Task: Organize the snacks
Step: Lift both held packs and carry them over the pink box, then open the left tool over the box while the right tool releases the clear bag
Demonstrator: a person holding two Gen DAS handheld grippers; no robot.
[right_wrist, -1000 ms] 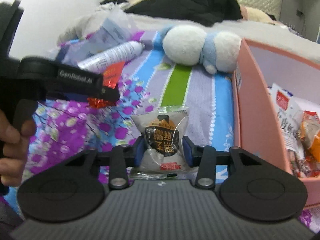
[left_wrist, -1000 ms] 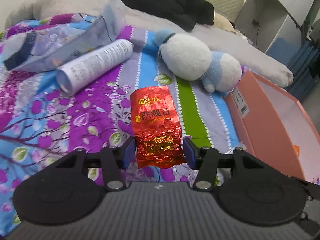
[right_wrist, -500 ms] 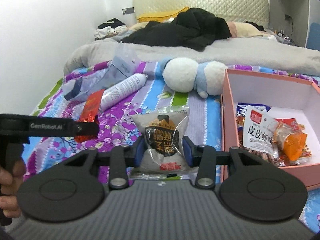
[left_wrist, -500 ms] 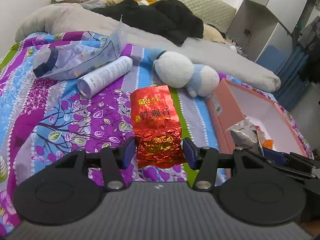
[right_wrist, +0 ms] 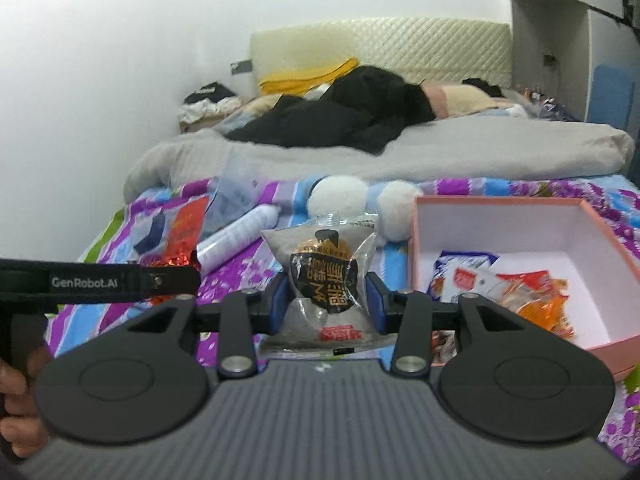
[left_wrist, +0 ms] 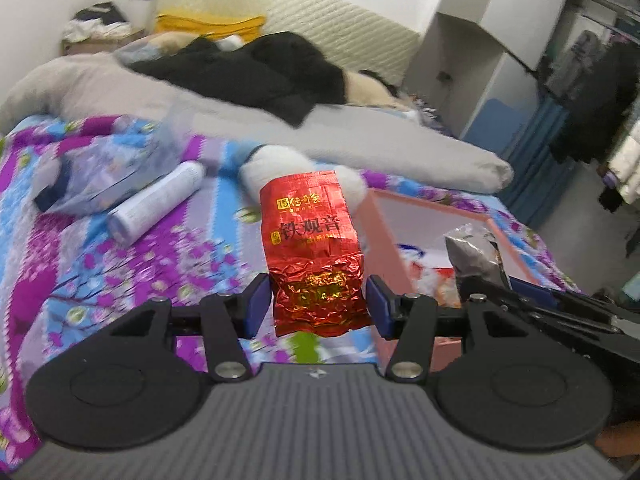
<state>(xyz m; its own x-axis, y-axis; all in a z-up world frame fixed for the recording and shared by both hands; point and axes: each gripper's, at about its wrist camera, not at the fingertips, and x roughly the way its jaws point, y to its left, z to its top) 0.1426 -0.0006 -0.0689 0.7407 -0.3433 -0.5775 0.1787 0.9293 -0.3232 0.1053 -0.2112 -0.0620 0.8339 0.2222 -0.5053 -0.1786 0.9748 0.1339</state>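
Pinching a crinkled red foil tea packet at its lower half, the left gripper holds it upright above the flowered purple-and-blue bedspread, blue pads pressed to both sides. The right gripper likewise clamps a grey plastic snack pouch with a black-and-orange label, also upright and clear of the bed. Just right of both lies the open pink cardboard box with a white inside, holding several bright snack wrappers in its near half. In the right wrist view the left gripper shows at the near left, gripped by a hand. Farther left on the bedspread lie a white printed cylinder and a crumpled translucent plastic bag. Beyond the box sits a white-and-blue plush toy. Farther still, a grey blanket carries a heap of black clothing before the cream quilted headboard.
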